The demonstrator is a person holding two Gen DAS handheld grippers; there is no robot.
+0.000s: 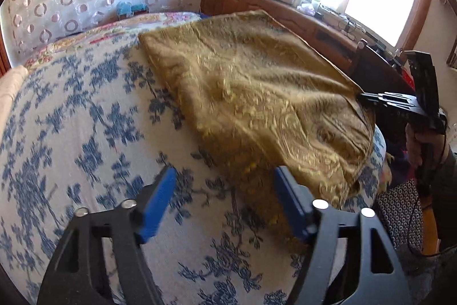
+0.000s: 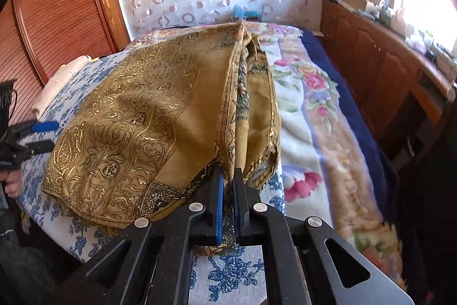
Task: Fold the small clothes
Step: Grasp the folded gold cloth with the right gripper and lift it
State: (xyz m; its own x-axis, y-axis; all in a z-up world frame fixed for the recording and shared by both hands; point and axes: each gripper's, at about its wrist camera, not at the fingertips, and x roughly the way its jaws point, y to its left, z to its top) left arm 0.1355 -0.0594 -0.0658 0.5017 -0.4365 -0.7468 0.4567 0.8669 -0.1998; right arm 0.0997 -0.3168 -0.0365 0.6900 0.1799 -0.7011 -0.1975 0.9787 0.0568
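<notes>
A gold-brown patterned cloth (image 1: 251, 93) lies across a bed cover with blue flowers (image 1: 85, 133). In the left wrist view my left gripper (image 1: 225, 170) stands open over the cloth's near corner, which reaches in between its blue pads (image 1: 160, 205) without being pressed. In the right wrist view my right gripper (image 2: 228, 172) is shut on a bunched edge of the cloth (image 2: 137, 116) and lifts it into a ridge. The right gripper (image 1: 368, 99) also shows at the cloth's right corner, held by a hand. The left gripper (image 2: 42, 136) appears open at the cloth's left side.
A pink-flowered blanket (image 2: 314, 110) covers the bed's right part. A wooden cabinet (image 2: 380, 70) with a cluttered top runs under the window. A folded pale cloth (image 2: 62, 79) lies at the bed's left edge, near a wooden slatted door (image 2: 51, 13).
</notes>
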